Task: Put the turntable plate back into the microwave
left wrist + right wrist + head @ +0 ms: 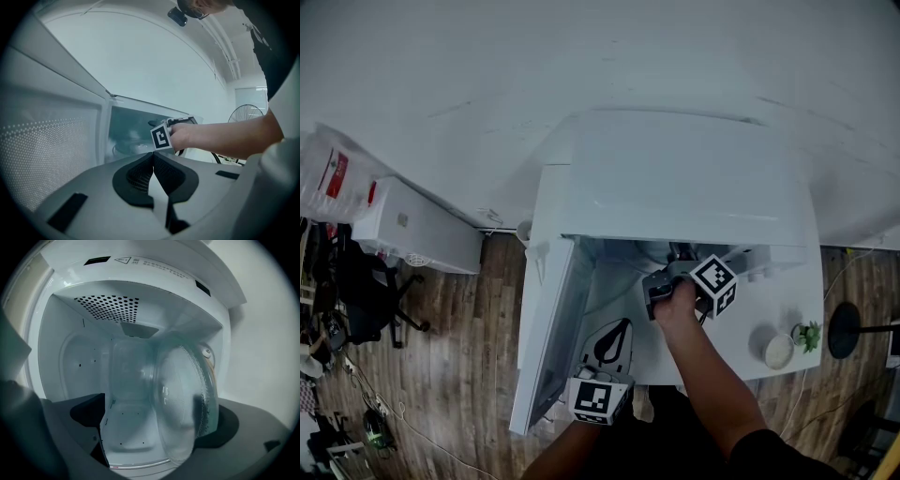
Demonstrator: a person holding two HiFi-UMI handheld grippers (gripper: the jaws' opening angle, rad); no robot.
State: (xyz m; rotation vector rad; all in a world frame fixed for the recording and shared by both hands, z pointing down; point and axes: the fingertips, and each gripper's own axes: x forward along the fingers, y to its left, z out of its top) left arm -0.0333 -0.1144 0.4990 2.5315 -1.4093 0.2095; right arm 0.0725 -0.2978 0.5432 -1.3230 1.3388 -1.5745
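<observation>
A: Head view first: looking down on a white microwave [684,178], door [548,328] swung open at the left. Right gripper [680,253] reaching into the cavity mouth, gripped by a hand [678,302].

B: Jaws on that one?

A: Right gripper [154,425], seen along its own jaws: spread wide. Glass turntable plate [183,399] between them, inside the cavity, standing tilted on edge, not flat on the floor. Close beside the right-hand jaw, well apart from the other. Not clamped. Contact with the near pad: impossible to tell.

B: And the left gripper [617,328]?

A: Low beside the open door, outside the cavity. Shut tight in the left gripper view, pads [138,174] pressed together, nothing between. Aimed toward the open cavity, with the right gripper's marker cube [161,137] just ahead.

B: Anything else worth noting?

A: Perforated vent [108,303] in the cavity ceiling. On the white table [787,309], right of the microwave opening, a small round white dish [778,349] and just beside it a little green plant [809,336].
</observation>
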